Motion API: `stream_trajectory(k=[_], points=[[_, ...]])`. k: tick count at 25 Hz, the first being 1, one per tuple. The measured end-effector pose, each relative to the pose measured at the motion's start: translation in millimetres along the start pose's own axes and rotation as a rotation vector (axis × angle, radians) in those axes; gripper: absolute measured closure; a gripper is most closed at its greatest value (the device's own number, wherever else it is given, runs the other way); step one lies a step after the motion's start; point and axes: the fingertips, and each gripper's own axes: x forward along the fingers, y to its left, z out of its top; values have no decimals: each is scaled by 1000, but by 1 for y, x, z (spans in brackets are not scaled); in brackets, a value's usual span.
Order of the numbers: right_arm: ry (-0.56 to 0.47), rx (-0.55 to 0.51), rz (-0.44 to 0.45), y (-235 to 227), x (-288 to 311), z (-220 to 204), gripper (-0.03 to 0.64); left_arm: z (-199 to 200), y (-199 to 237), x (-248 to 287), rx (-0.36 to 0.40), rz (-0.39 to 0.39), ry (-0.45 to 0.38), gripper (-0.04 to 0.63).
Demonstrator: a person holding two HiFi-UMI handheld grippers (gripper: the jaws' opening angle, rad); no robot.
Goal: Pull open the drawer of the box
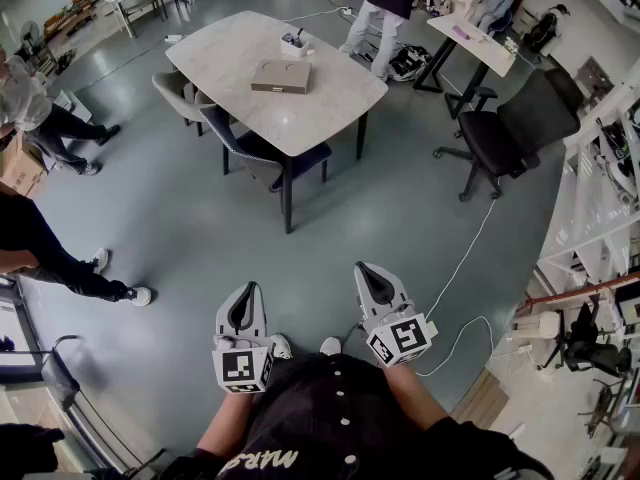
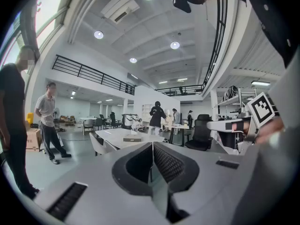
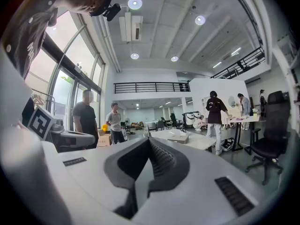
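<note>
A flat tan box (image 1: 281, 76) lies on the pale marble-top table (image 1: 240, 53) several steps ahead; no drawer of it shows open. It appears small in the left gripper view, the box (image 2: 132, 139), and in the right gripper view, the box (image 3: 179, 136). Both grippers are held close to my body, far from the table. My left gripper (image 1: 248, 290) is shut with nothing between its jaws. My right gripper (image 1: 367, 270) is shut and empty too, its jaws pressed together.
Chairs (image 1: 262, 155) are tucked under the table's near side. A small white container (image 1: 295, 44) stands behind the box. A black office chair (image 1: 510, 130) stands to the right, a white cable (image 1: 462, 268) runs across the grey floor, and people stand at left (image 1: 45, 108) and beyond the table (image 1: 390, 3).
</note>
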Motion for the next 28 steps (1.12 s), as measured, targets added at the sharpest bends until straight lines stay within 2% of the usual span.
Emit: stream_trajectory(k=[15,28], points=[[-7,-8,-6,12,13,1,621,0,15,0,-9,-15,2,578],[-4,9,-88,37,33,-8,621,-2,61,-8,2,-62,-5,578]])
